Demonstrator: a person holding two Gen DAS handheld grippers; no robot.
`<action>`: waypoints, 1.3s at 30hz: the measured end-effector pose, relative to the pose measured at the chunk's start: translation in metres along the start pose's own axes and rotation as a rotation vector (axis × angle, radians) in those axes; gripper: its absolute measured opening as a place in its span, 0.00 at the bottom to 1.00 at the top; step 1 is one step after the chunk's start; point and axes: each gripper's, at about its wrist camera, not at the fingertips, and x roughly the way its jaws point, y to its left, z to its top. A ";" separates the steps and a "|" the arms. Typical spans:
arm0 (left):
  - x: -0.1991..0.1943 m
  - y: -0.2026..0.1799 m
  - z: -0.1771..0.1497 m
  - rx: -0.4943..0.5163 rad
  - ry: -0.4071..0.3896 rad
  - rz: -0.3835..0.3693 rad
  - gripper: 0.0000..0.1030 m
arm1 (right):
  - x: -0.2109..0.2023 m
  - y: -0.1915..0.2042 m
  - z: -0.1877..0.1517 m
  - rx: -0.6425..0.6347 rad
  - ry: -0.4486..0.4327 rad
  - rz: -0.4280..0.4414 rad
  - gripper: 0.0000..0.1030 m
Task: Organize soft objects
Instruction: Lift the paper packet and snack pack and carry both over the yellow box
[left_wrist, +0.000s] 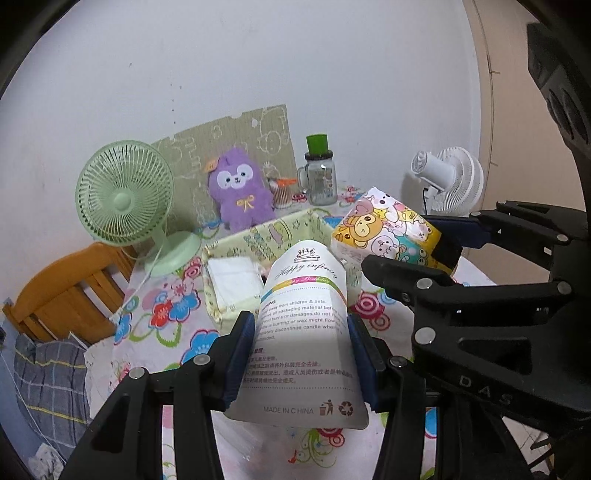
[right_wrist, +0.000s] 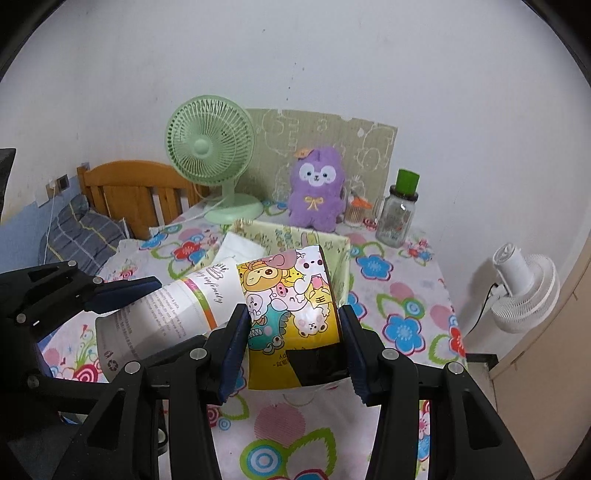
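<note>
My left gripper (left_wrist: 301, 332) is shut on a white printed pouch (left_wrist: 306, 332), held above the flowered tablecloth (left_wrist: 170, 314). My right gripper (right_wrist: 293, 325) is shut on a yellow cartoon-printed pack (right_wrist: 291, 295), also lifted off the table. Each view shows the other hand's load: the cartoon pack (left_wrist: 388, 229) at the right of the left wrist view, the white pouch (right_wrist: 173, 314) at the left of the right wrist view. Just behind both stands a pale green fabric bin (left_wrist: 266, 236) with a folded white cloth (left_wrist: 232, 280) in it. A purple plush toy (right_wrist: 317, 188) sits beyond the bin (right_wrist: 340, 266).
Along the wall stand a green desk fan (right_wrist: 210, 147), a cardboard sheet (right_wrist: 369, 147), a glass jar with a green lid (right_wrist: 400, 210) and a small cup of sticks (right_wrist: 356, 212). A wooden headboard (right_wrist: 129, 192) and a checked pillow (right_wrist: 81, 229) lie left; a white fan (right_wrist: 524, 288) stands right.
</note>
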 end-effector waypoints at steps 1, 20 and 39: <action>0.000 0.000 0.002 0.005 0.000 0.000 0.51 | -0.001 0.000 0.002 -0.001 -0.003 0.000 0.50; 0.036 0.016 0.044 -0.014 -0.014 -0.004 0.51 | 0.028 -0.016 0.044 0.026 -0.027 0.007 0.50; 0.107 0.031 0.073 -0.057 0.029 -0.024 0.51 | 0.088 -0.042 0.070 0.067 0.002 0.010 0.50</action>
